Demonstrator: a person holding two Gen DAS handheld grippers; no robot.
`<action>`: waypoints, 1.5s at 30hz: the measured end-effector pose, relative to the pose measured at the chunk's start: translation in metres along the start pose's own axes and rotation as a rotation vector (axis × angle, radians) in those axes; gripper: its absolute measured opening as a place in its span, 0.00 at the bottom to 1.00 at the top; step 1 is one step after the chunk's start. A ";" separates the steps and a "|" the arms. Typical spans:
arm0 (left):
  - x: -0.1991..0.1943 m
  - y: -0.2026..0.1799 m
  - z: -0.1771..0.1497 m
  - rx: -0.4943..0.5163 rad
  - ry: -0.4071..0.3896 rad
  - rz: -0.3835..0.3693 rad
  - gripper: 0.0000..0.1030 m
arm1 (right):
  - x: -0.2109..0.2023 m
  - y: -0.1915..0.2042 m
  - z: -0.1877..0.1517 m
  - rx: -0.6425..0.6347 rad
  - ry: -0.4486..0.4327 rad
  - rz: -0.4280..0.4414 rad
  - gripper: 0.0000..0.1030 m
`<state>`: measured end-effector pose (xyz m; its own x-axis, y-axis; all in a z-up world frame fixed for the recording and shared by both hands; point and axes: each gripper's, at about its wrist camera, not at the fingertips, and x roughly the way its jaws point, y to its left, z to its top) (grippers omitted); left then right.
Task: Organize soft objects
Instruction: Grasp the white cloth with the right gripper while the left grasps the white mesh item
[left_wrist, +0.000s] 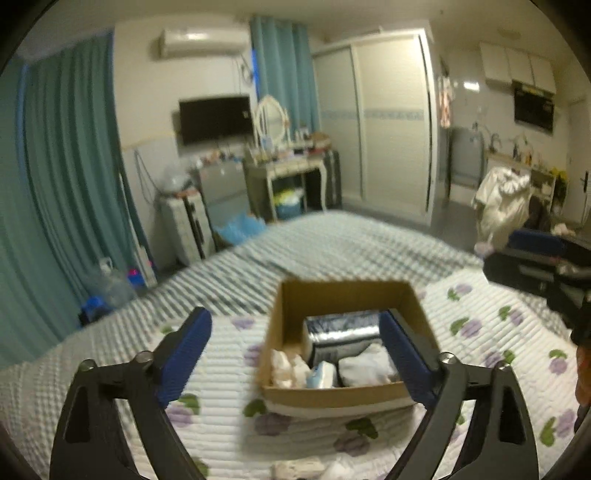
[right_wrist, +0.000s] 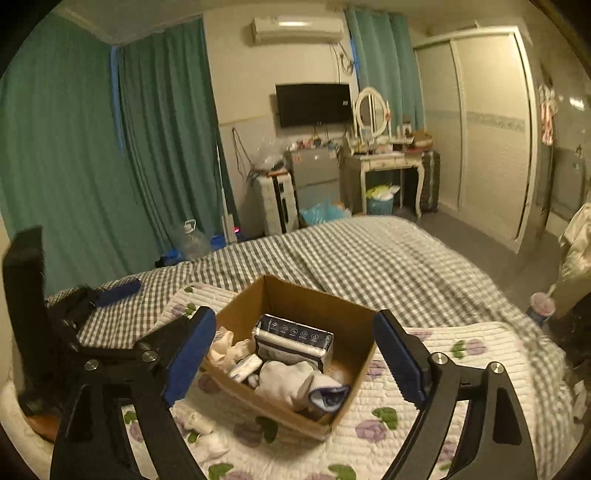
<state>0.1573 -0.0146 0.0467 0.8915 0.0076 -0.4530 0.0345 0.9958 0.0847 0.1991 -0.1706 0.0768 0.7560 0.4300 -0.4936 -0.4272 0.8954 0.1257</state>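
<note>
**K:** Views differ. Left wrist has the cardboard box (left_wrist: 345, 345) head-on, near wall toward the camera; right wrist sees the box (right_wrist: 295, 354) corner-on and deeper inside. What's only on your side?

**M:** Left wrist shows the right gripper (left_wrist: 535, 266) off to the right, dark body with a blue pad, well above the quilt. Also two pale soft items (left_wrist: 310, 469) on the quilt at the bottom edge, between the fingers (blurred, can't say what they are).

**K:** Right wrist has the left gripper (right_wrist: 110, 291) at far left over the checked sheet (right_wrist: 369, 258). A few small white soft pieces (right_wrist: 203, 432) lie on the floral quilt (right_wrist: 424, 398) just outside the box's near-left wall.

**M:** Tong state?

**K:** Right gripper (right_wrist: 295, 362) jaws spread wide, nothing held, box framed between them. Left gripper (left_wrist: 295, 362) likewise wide and empty.

**M:** Box contents?

**K:** Box sits on the quilt on the bed, flaps open. Inside: a dark wrapped pack (right_wrist: 293, 341) with white icons, a white folded cloth (right_wrist: 288, 380), a blue-and-white rolled piece (right_wrist: 328, 397) at the near corner, a small blue-white packet (right_wrist: 245, 367), and a cream crumpled item (right_wrist: 225, 349) at left. All touching, loosely piled.
</note>
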 end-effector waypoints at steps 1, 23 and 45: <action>-0.010 0.003 0.001 0.000 -0.013 0.000 0.91 | -0.012 0.005 0.000 -0.005 -0.008 -0.007 0.89; 0.020 0.067 -0.165 -0.045 0.214 0.049 0.92 | 0.052 0.108 -0.169 -0.115 0.221 0.014 0.92; 0.047 0.026 -0.195 -0.043 0.311 0.004 0.90 | 0.082 0.071 -0.193 -0.009 0.282 0.087 0.32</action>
<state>0.1116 0.0290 -0.1453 0.7102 0.0327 -0.7033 0.0062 0.9986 0.0527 0.1348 -0.0940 -0.1207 0.5495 0.4545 -0.7011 -0.4894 0.8552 0.1707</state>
